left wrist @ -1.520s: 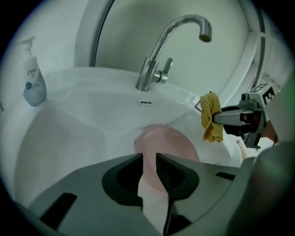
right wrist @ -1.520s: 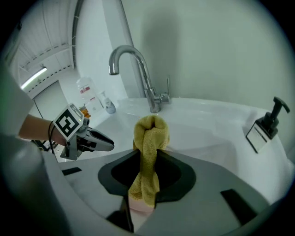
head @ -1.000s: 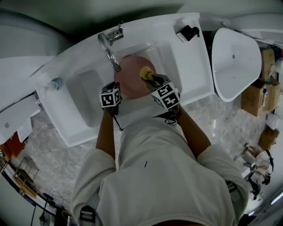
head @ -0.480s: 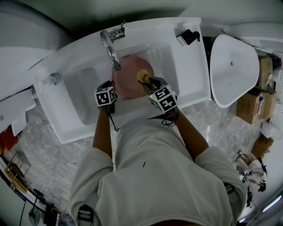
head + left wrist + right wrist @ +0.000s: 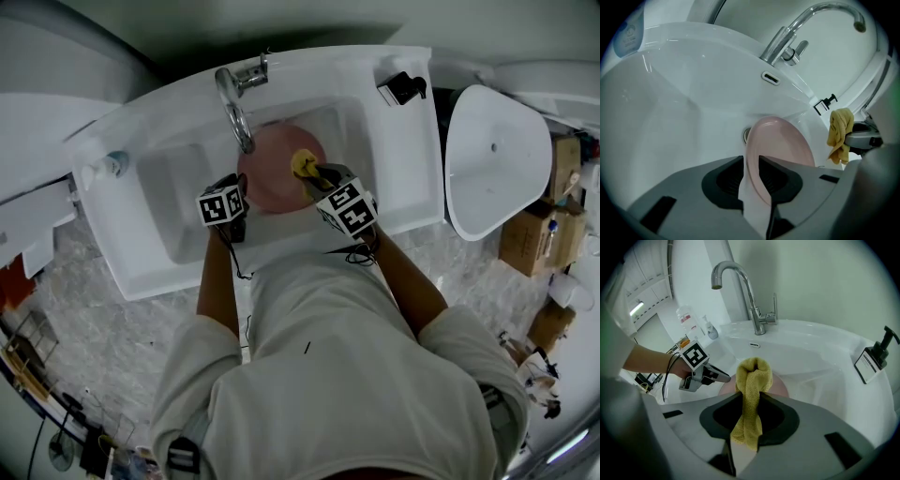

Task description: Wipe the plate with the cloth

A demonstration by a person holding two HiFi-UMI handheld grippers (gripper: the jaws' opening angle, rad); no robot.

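Plate (image 5: 272, 178), pink, stood tilted in the white basin (image 5: 394, 141) at upper centre of the head view, below the tap (image 5: 234, 108). My left gripper (image 5: 751, 164) was clamped on its near rim. My right gripper (image 5: 750, 401) pinched the bunched yellow cloth (image 5: 751, 376) by the plate's right edge, contact unconfirmed.

Risk, in my judgement: wiping pressure could lever the plate from that narrow rim hold.

Soap dispenser (image 5: 874, 357) label: illegible. Bottle (image 5: 629, 33) label, upper left of the left gripper view: blurred.

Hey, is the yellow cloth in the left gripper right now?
No, the left gripper is shut on the rim of the pink plate, while the yellow cloth is pinched in the right gripper.
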